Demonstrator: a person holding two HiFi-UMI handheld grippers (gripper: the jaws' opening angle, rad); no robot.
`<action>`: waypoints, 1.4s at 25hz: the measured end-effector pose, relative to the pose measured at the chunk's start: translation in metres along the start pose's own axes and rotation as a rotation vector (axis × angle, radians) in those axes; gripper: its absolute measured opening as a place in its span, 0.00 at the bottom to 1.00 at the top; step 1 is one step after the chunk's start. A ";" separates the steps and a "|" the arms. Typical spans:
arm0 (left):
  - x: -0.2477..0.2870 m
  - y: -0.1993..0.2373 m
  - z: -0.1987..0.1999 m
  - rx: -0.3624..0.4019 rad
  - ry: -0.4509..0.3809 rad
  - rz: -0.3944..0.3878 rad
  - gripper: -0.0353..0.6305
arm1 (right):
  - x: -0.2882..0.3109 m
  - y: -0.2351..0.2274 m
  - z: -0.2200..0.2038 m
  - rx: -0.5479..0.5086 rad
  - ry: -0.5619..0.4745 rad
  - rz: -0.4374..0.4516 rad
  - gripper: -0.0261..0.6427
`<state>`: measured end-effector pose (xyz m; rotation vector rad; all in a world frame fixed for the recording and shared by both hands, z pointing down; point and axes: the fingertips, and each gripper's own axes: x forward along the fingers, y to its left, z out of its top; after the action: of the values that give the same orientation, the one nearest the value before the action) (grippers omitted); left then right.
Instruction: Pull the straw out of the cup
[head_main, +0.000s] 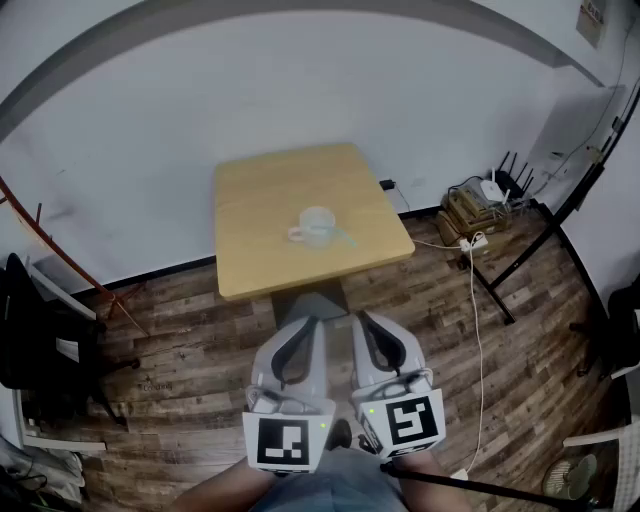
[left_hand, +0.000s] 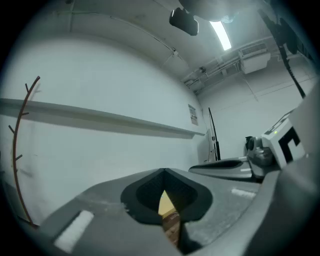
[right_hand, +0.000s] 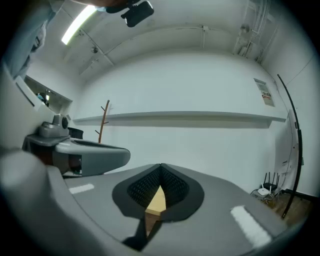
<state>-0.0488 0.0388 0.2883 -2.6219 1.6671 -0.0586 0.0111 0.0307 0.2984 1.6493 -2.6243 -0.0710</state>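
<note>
Grey jaws of my left gripper (left_hand: 162, 172) are pressed together at the tips, with nothing between them. My right gripper (right_hand: 160, 167) is closed the same way and is empty. Both are held level, side by side, well short of the wooden table (head_main: 255, 200). On the tabletop stands a pale, translucent cup (head_main: 318, 226), its handle on the left. The straw (head_main: 344, 239) shows only as a faint greenish streak at the cup's right side.
</note>
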 end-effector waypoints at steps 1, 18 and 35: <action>0.000 -0.001 -0.001 0.000 0.002 0.001 0.08 | -0.001 -0.001 0.000 0.001 0.000 0.000 0.05; 0.008 -0.021 -0.004 -0.011 0.020 0.010 0.08 | -0.012 -0.018 -0.006 0.033 -0.007 0.020 0.05; 0.016 -0.069 -0.019 0.018 0.068 0.072 0.08 | -0.031 -0.055 -0.024 0.077 -0.012 0.088 0.05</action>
<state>0.0193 0.0537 0.3109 -2.5721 1.7720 -0.1617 0.0757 0.0342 0.3182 1.5570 -2.7380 0.0233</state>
